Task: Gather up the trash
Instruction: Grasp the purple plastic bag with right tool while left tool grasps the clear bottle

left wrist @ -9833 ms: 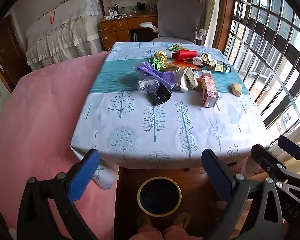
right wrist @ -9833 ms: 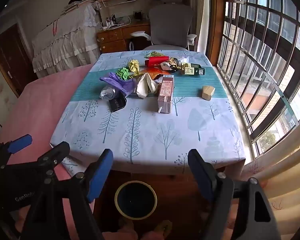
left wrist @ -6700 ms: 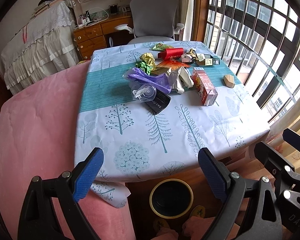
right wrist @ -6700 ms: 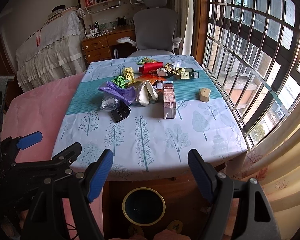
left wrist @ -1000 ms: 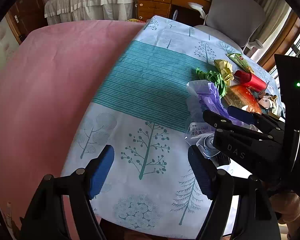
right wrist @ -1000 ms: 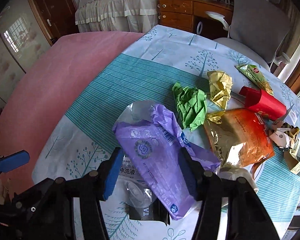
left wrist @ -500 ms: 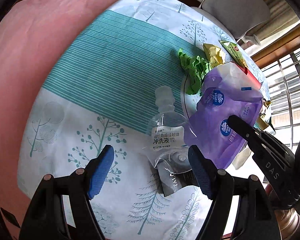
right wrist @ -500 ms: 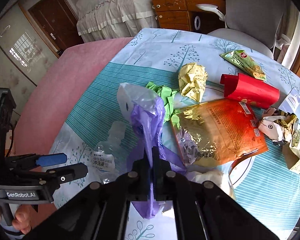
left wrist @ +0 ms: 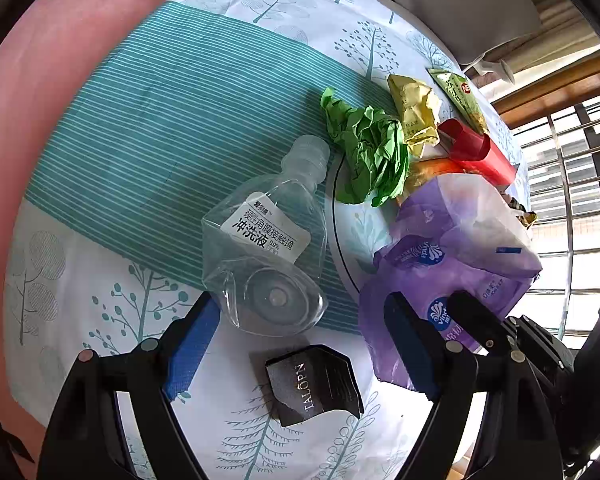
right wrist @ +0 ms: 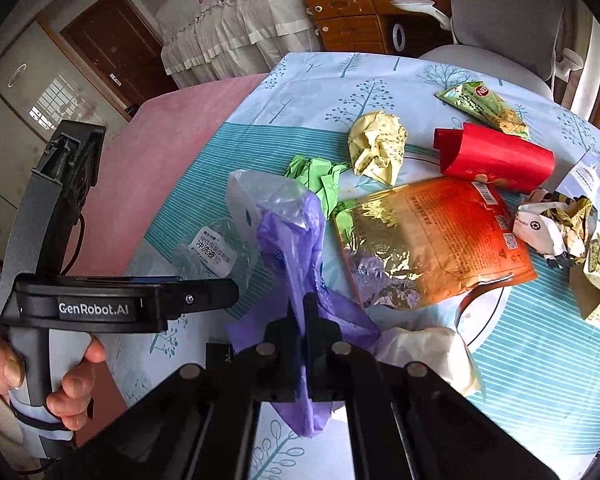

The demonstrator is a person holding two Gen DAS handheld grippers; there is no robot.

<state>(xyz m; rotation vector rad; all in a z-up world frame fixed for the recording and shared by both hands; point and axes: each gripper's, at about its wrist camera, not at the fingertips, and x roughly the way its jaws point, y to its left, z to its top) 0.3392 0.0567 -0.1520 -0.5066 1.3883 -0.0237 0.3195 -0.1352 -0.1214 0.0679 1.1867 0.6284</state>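
Note:
My right gripper is shut on a purple tissue wrapper and holds it up off the table; the wrapper also shows in the left wrist view. My left gripper is open, its jaws on either side of the base of a clear flattened plastic bottle that lies on the tablecloth. A black TALOPN packet lies just below the bottle, between the jaws. The left gripper also shows in the right wrist view, beside the bottle.
More trash lies further along the table: green crumpled paper, a yellow wrapper, a red carton, an orange foil bag, a green snack packet, a white bag. A pink cloth lies to the left.
My left gripper has moved forward so its jaws now flank the bottle's base. My right gripper stays shut on the purple wrapper, raised a little higher.

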